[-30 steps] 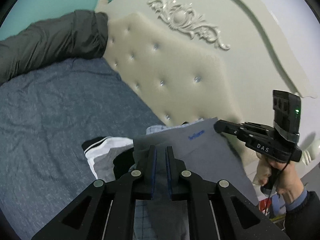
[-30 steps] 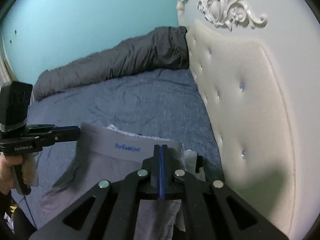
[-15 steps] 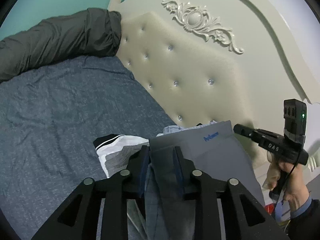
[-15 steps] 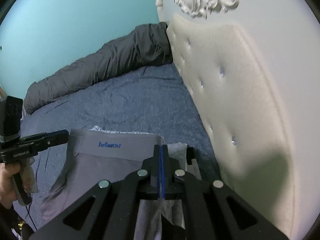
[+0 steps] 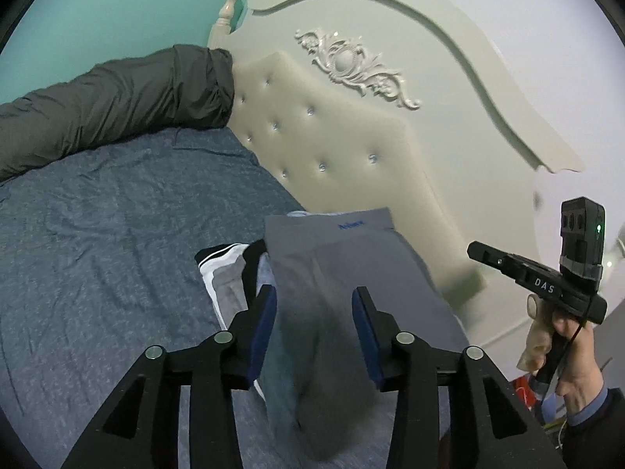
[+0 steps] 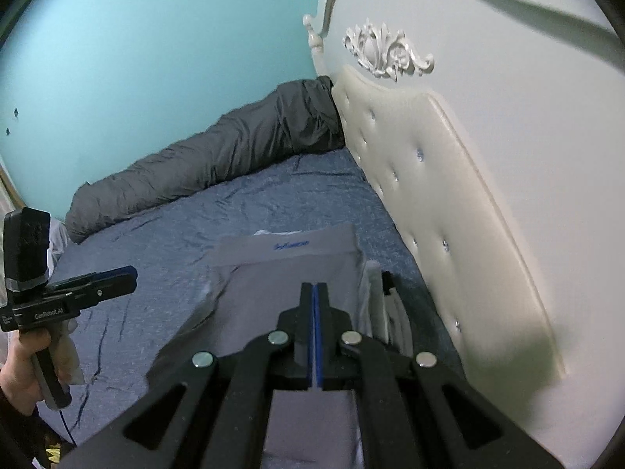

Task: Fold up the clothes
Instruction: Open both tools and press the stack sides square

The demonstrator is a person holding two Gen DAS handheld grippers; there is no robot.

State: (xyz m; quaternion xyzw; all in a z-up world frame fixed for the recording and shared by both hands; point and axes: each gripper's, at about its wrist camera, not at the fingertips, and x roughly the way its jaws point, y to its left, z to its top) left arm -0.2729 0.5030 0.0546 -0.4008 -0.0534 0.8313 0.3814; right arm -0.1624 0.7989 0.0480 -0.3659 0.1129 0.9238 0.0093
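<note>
Grey underwear (image 5: pixel 351 269) with a blue logo on its waistband lies on a pile of folded clothes (image 5: pixel 226 273) on the blue bed, next to the headboard. It also shows in the right wrist view (image 6: pixel 289 273). My left gripper (image 5: pixel 314 297) is open above it, its jaws wide apart and empty. My right gripper (image 6: pixel 313 289) is shut, with no cloth seen between its pads; it hovers just above the underwear. In the left wrist view the right gripper (image 5: pixel 474 250) is held off to the right of the pile.
A rolled dark grey duvet (image 5: pixel 117 93) lies along the turquoise wall. The tufted cream headboard (image 6: pixel 429 195) runs beside the clothes. The blue bedsheet (image 5: pixel 97 234) spreads to the left of the pile.
My left gripper opened, let go of the grey underwear and pulled back. The underwear now lies flat on the pile. My right gripper stayed shut and lifted slightly.
</note>
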